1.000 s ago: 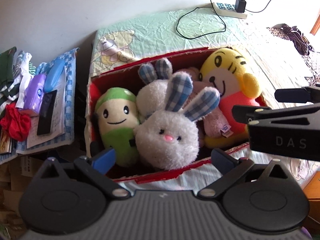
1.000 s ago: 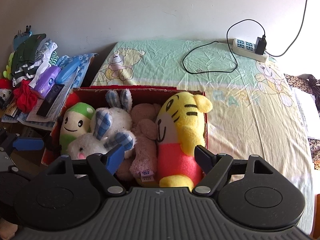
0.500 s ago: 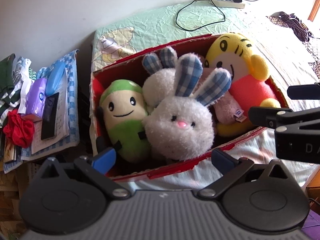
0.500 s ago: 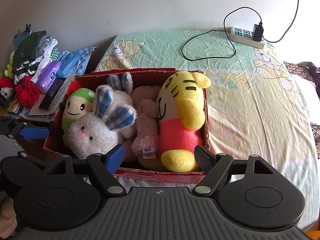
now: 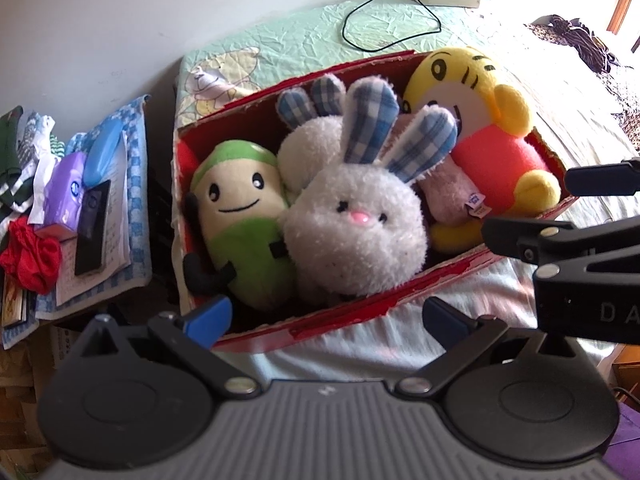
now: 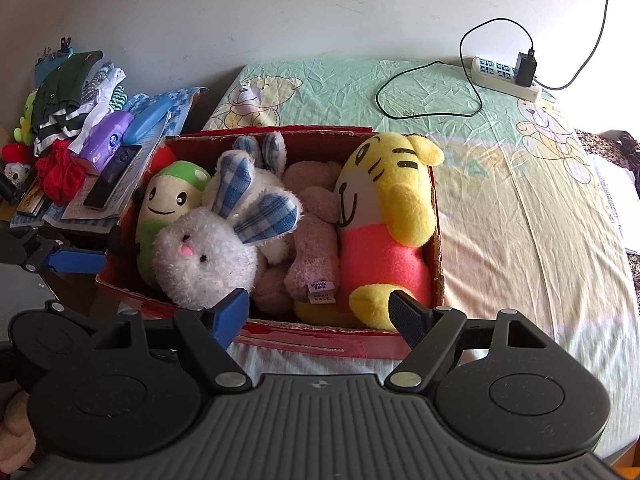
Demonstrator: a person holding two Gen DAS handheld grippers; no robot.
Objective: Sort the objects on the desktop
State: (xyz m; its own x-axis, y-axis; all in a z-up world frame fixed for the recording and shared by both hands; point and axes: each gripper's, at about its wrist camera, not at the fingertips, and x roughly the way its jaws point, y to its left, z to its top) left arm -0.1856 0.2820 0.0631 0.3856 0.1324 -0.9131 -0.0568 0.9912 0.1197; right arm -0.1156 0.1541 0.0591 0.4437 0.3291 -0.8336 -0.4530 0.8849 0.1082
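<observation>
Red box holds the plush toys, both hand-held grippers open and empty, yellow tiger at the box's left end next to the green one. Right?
Not quite: in the right wrist view the yellow tiger is at the right end of the red box, away from the green plush. Left hand-held gripper and right hand-held gripper are open and empty.

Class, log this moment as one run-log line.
left gripper: open, empty | right gripper: open, empty | red box: full of plush toys | phase: hovering

Bright daylight, right-side glare, fisheye-warped edges

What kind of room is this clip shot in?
Probably a bedroom: a bed with a bear-print sheet, a red box of plush toys on it, and folded clothes piled beside it.
</observation>
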